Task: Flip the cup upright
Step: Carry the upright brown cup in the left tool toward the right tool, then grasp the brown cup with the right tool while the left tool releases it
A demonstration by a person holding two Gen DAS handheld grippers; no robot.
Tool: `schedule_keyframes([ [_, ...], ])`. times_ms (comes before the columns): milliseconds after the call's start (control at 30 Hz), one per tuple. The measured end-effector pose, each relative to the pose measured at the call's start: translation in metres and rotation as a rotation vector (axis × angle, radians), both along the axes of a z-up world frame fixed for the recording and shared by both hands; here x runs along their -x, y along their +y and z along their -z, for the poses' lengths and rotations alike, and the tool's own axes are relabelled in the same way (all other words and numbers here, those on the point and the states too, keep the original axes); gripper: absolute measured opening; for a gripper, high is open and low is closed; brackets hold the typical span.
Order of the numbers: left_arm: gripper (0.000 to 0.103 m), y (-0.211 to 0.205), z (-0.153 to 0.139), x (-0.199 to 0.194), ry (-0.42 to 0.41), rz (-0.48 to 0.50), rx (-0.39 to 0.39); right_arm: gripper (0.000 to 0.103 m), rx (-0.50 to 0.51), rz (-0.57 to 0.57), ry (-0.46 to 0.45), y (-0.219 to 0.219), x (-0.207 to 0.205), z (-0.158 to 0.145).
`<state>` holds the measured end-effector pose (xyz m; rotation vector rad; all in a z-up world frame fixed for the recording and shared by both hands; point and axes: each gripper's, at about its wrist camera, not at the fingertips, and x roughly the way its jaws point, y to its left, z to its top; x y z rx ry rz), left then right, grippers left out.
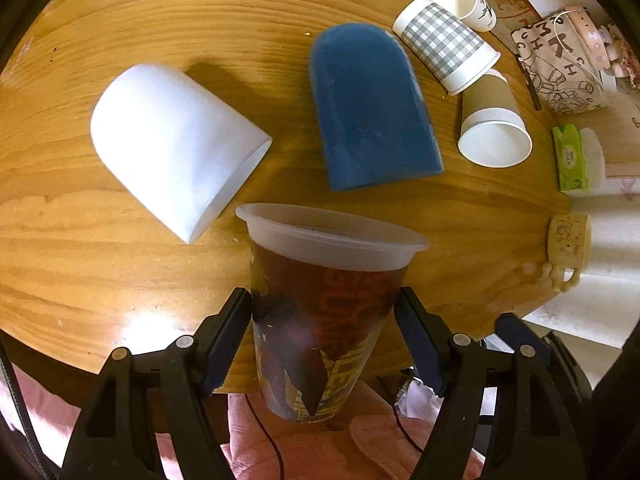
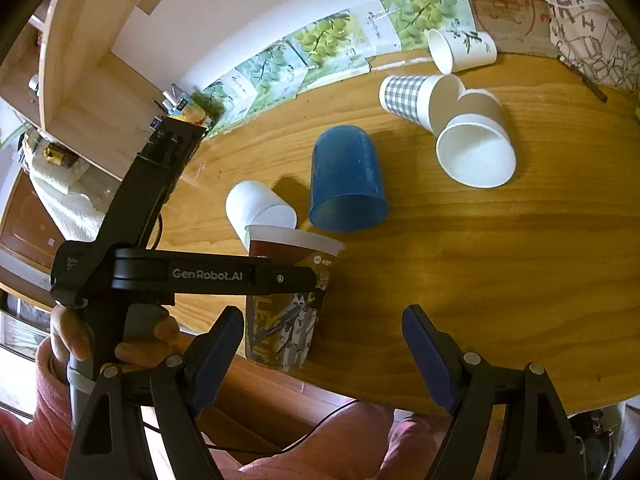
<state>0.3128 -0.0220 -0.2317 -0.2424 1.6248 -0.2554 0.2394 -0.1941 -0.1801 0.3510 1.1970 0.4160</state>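
Note:
My left gripper (image 1: 324,312) is shut on a printed plastic cup (image 1: 320,320) with a frosted rim, held upright at the table's near edge; it also shows in the right wrist view (image 2: 292,300), gripped by the left gripper (image 2: 280,278). A white cup (image 1: 176,148) and a blue cup (image 1: 368,108) lie on their sides just beyond it. They also show in the right wrist view, the white cup (image 2: 256,204) and the blue cup (image 2: 346,180). My right gripper (image 2: 324,336) is open and empty above the table's near edge, right of the held cup.
A checked paper cup (image 1: 444,48), a brown paper cup (image 1: 492,128) and a white printed cup (image 1: 464,2) lie on their sides at the far right of the round wooden table (image 1: 120,264). A cloth bag (image 1: 560,64), tissue pack (image 1: 570,160) and small mug (image 1: 568,240) sit at the right edge.

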Motion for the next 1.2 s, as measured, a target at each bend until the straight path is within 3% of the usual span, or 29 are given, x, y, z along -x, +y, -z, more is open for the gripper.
schedule_keyframes([
  [667, 0.078, 0.003, 0.003, 0.002, 0.007, 0.009, 0.044, 0.082, -0.050, -0.002, 0.080, 0.011, -0.002, 0.019],
  [800, 0.085, 0.001, 0.001, 0.005, -0.011, 0.021, 0.038, 0.082, -0.061, 0.000, 0.091, 0.009, -0.003, 0.022],
  [1200, 0.085, 0.004, -0.025, 0.019, -0.143, -0.008, 0.016, 0.082, -0.064, -0.030, 0.096, 0.009, 0.000, 0.034],
])
